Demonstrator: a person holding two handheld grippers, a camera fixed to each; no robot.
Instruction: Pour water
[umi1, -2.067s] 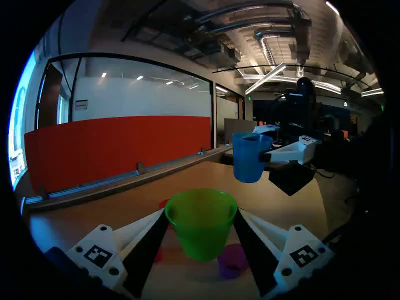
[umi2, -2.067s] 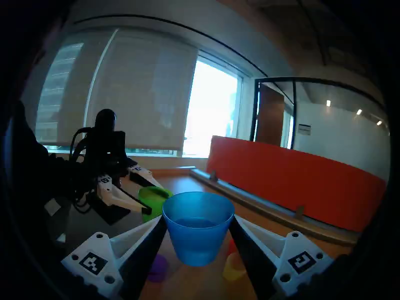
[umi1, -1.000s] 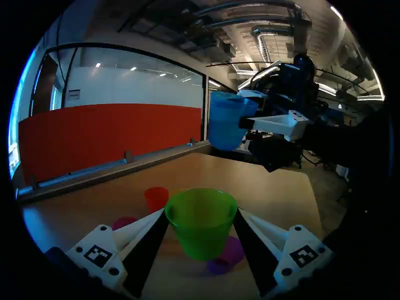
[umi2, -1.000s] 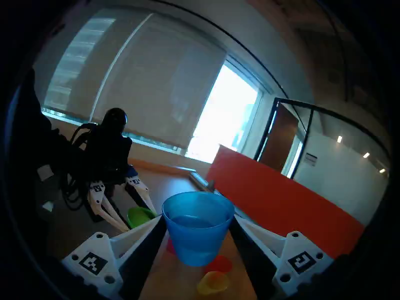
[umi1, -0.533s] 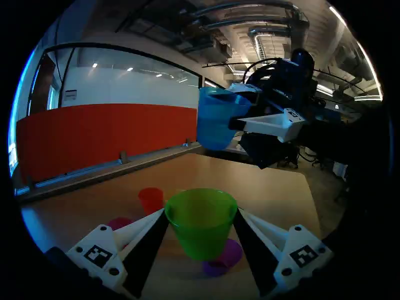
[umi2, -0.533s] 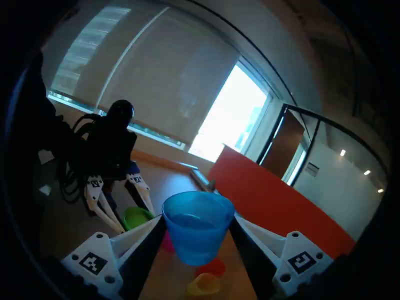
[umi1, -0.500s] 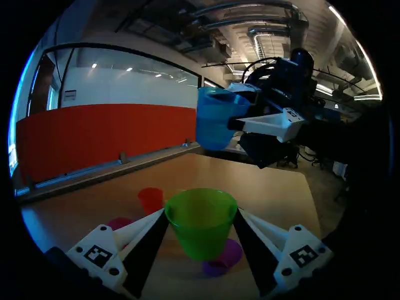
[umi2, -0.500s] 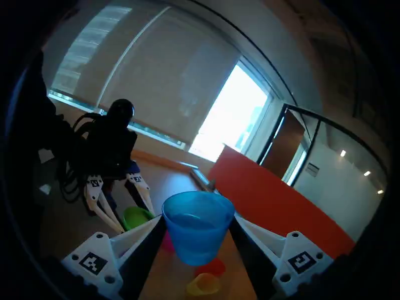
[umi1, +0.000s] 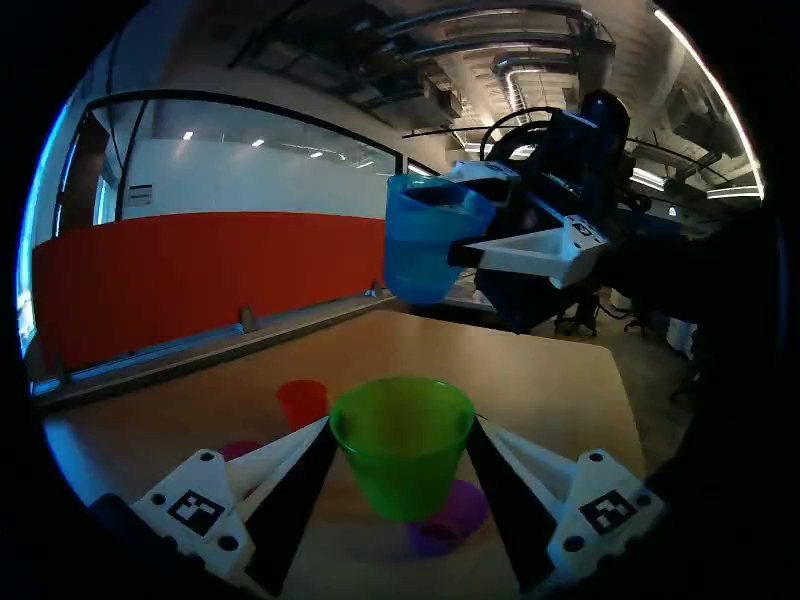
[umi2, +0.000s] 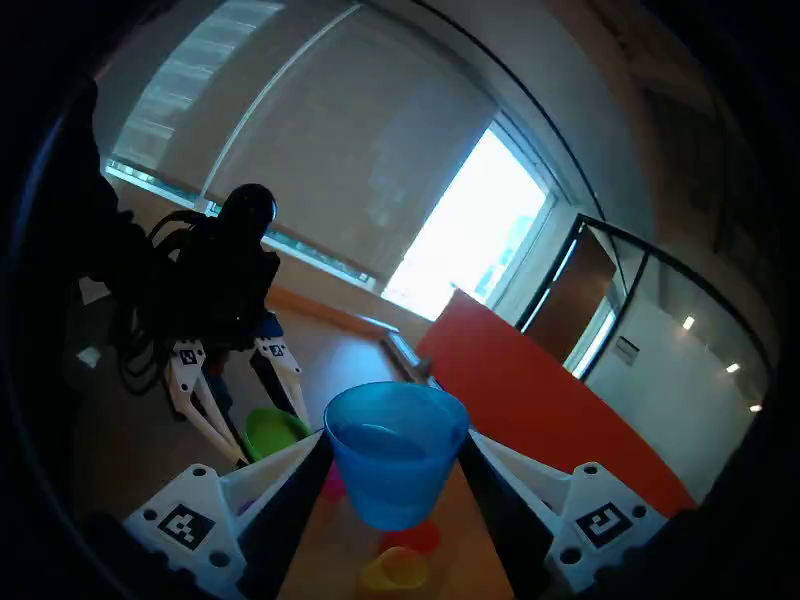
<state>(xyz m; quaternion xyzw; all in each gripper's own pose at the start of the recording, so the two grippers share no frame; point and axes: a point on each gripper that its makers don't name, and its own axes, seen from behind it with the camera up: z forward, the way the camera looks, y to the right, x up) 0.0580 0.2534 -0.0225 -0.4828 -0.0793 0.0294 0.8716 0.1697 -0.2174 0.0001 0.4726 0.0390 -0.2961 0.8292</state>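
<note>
The pour looks set up but not begun. The left claw (umi1: 400, 432) is clenched on the green cup (umi1: 402, 450), both fingers pressing its sides, and holds it upright above the bench (umi1: 560, 385). The right claw (umi2: 395, 452) grasps the blue cup (umi2: 395, 468) in the same way. Water (umi2: 385, 440) lies inside it, with no stream leaving the rim.

In the left gripper view the blue cup hangs at 12 o'clock from the green one, higher and farther off, close to upright. In the right gripper view the green cup sits low at 8 o'clock. Whether it holds any water I cannot tell.

What is left, as I judge it, is nearly everything: bring the blue rim over the green mouth, then tip. A red cup (umi1: 301, 402) at 10 o'clock and a purple cup (umi1: 450, 510) at 5 o'clock stand on the bench near the green cup.
</note>
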